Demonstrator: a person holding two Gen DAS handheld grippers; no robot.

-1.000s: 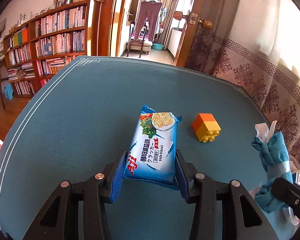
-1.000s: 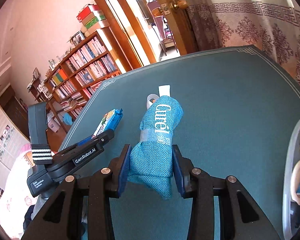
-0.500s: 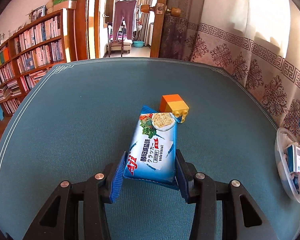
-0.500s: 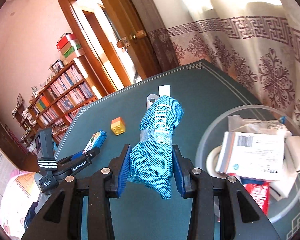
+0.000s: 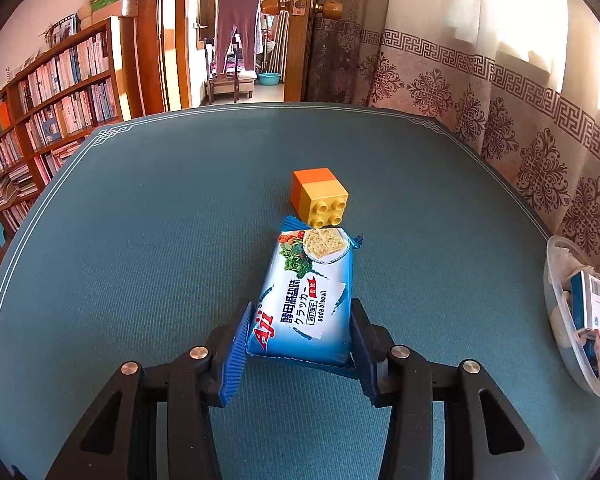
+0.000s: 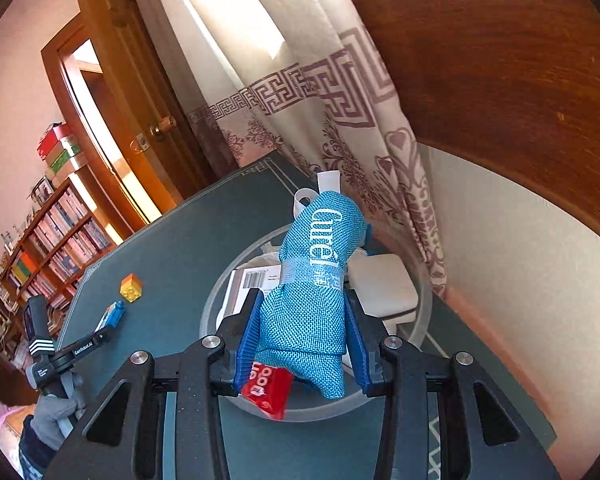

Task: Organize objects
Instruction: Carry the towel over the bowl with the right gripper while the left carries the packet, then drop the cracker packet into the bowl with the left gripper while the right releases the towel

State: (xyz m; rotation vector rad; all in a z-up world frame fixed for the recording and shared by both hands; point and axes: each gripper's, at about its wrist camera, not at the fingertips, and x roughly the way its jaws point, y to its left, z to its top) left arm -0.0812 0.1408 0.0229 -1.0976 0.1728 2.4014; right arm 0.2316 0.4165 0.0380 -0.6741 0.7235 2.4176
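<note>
Where curtains (image 5: 500,92) hang, teal tabletop (image 5: 160,220).

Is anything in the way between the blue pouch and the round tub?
Nothing visible blocks it. The right tool holds the blue pouch right over the tub. The tub already holds a labelled box and a red packet.

bowl (image 5: 556,312) cut off at edge, red box (image 6: 269,393) lettering partly hidden, perhaps toothpaste

Toy block (image 5: 320,196) blocks the mat (image 5: 140,240) ahead; left side open.
</note>
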